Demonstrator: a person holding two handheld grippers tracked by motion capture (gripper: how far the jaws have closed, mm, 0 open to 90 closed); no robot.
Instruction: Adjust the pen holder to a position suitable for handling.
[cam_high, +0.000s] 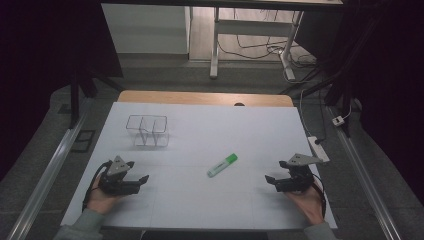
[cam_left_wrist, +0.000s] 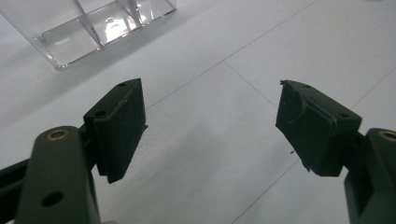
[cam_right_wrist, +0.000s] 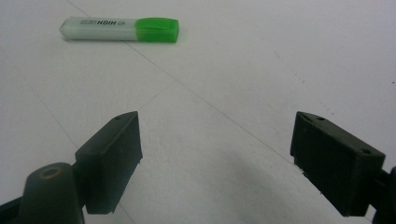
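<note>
The left gripper is held low over the near left of the table, its matte black jaws spread wide with nothing between them; in the left gripper view its flat rectangular pads are seen to be slightly scuffed, one chipped at an upper corner, and bare white surface is seen in the gap. The right gripper is held at the near right, likewise spread wide and empty, its blocky pads set well apart over the sheet. Between the two grippers, somewhat nearer the right one, a highlighter is laid flat and diagonal on the sheet, touched by neither; its body is a smooth, pale, flattened barrel with dark lettering, capped in glossy translucent green. Beyond the left gripper a clear plastic organizer is stood upright, thin-walled, square-cornered and divided into compartments, its base catching glare. The white sheet is smooth, marked by faint straight seams, and a strip of wooden table edge is left exposed at the far side. Open room is left all around the highlighter, and both grippers are set close to the near edge of the sheet.
</note>
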